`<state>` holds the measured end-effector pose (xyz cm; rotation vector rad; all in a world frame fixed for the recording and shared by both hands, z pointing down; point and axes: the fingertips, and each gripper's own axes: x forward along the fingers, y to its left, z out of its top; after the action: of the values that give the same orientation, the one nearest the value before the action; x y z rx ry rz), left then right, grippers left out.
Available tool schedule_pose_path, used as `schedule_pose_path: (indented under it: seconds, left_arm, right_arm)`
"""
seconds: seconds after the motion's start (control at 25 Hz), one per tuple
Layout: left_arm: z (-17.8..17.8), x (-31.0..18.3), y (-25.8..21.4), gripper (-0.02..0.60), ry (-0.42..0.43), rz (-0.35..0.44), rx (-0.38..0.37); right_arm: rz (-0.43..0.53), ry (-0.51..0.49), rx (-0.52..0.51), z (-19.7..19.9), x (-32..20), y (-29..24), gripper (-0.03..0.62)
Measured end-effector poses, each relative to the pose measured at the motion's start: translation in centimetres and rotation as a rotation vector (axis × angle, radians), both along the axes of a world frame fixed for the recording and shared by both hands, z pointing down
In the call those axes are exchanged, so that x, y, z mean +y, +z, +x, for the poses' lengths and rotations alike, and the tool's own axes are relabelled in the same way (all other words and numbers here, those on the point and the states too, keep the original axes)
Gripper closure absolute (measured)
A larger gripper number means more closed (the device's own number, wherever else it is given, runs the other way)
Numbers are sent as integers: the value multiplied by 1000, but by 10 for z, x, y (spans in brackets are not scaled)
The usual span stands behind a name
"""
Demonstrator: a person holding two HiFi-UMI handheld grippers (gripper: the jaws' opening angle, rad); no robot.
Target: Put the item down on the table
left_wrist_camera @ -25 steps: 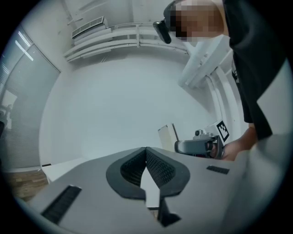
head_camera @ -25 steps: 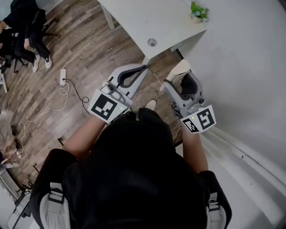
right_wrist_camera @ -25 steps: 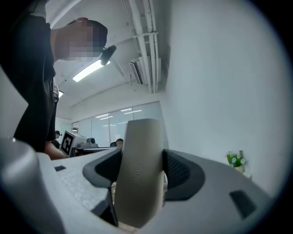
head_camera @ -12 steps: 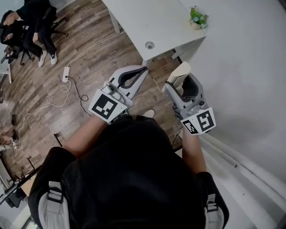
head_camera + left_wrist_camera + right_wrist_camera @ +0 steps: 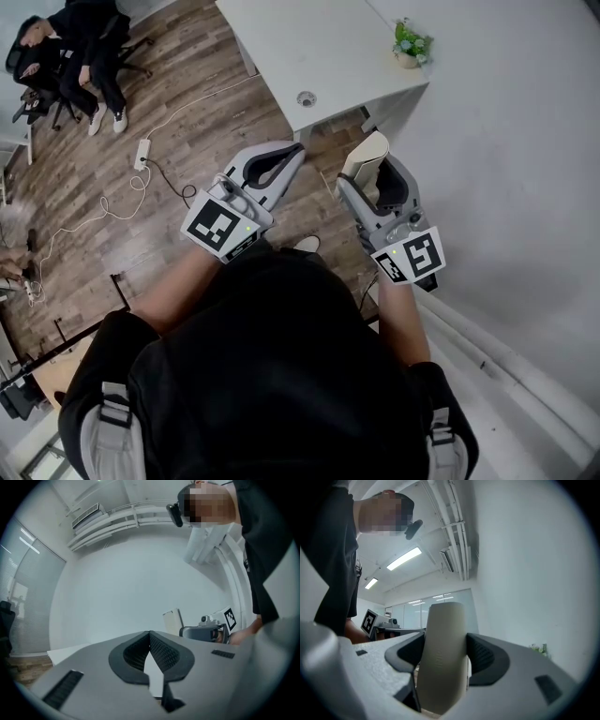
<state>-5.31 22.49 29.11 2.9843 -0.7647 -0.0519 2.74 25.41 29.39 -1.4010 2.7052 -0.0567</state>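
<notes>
No legible text or numbers, only faint unreadable embossing on the beige item [image 5: 440, 663].

My left tongs [image 5: 298, 148] and right tongs [image 5: 370, 169] are grey with black pads, with black-and-white squares on their cubes [image 5: 221, 225]. The item [image 5: 440, 658] between the right ones is beige; the table [image 5: 319, 47] ahead is white.
</notes>
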Motion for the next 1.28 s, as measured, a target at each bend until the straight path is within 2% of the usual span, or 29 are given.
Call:
schedule_pose_path:
  seconds: [0.2, 0.36, 0.64, 0.84, 1.28]
  left_arm:
    - [8, 5, 0, 588, 2, 1, 0]
    - [12, -16, 1, 588, -8, 15, -15]
    - [16, -26, 7, 588, 15, 29, -41]
    - [21, -86, 1, 588, 58, 44, -10]
    - [6, -188, -2, 588, 91, 33, -5]
  right_arm:
    - [0, -8, -5, 8, -2, 3, 310]
    - [-13, -13, 0, 11, -24, 6, 310]
    - [-3, 11, 16, 10, -34, 6, 310]
    - [-14, 44, 34, 15, -94, 3, 310]
    - [-36, 97, 60, 0, -191, 4, 310]
